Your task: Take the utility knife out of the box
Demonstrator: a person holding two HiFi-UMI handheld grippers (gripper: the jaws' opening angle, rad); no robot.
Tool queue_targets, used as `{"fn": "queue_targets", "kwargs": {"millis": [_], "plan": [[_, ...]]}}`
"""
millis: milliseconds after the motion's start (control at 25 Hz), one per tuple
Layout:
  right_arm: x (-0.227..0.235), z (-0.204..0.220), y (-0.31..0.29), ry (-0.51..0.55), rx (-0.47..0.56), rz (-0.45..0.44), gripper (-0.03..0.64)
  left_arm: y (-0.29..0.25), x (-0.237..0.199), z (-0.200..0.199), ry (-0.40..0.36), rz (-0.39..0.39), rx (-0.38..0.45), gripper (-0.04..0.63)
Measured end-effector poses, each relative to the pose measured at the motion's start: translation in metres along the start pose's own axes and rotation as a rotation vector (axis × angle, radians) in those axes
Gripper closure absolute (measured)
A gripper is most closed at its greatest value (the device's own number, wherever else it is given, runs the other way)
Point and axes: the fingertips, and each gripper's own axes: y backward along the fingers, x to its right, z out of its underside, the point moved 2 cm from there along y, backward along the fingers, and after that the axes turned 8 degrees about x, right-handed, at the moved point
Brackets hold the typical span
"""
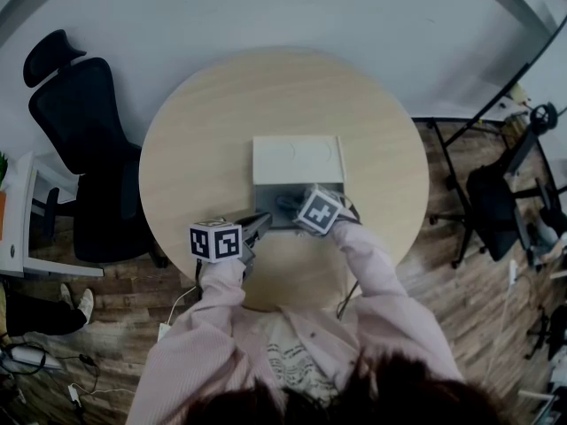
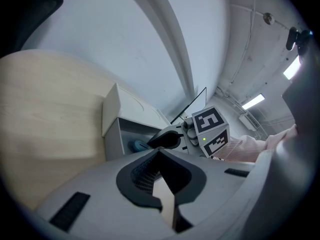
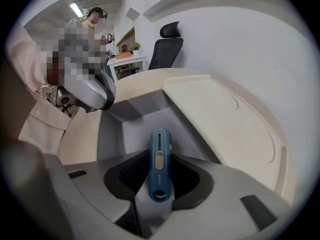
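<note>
Round table (image 1: 195, 140), pale wood-grain top. At its centre sits a shallow rectangular grey box (image 1: 266, 198) with smooth matte walls. Its cream lid (image 1: 297, 159), round-cornered, is folded open toward 12 o'clock. Right gripper (image 3: 159, 156) comes in from 5 o'clock, clamped on the utility knife (image 3: 160, 171) over the open box cavity. The knife has a slim blue plastic body, rounded ends and a grey slider. Left gripper (image 2: 160, 153) is at the box's 7 o'clock corner, its dark ribbed pads pressed together with nothing between them.

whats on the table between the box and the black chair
Nothing; in the head view the table is bare between the box and the black chair.
</note>
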Motion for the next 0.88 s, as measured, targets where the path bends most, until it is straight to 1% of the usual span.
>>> {"fn": "queue_targets", "kwargs": {"millis": [520, 720, 880], "plan": [[0.002, -0.023, 0.024, -0.054, 0.162, 0.043, 0.476, 0.003, 0.005, -0.004, -0.017, 0.018, 0.026, 0.588], [0.001, -0.030, 0.035, -0.096, 0.238, 0.052, 0.476, 0.004, 0.008, -0.006, -0.025, 0.020, 0.036, 0.588], [0.007, -0.027, 0.039, -0.118, 0.285, 0.087, 0.476, 0.006, 0.011, -0.005, -0.035, 0.021, 0.044, 0.588]]}}
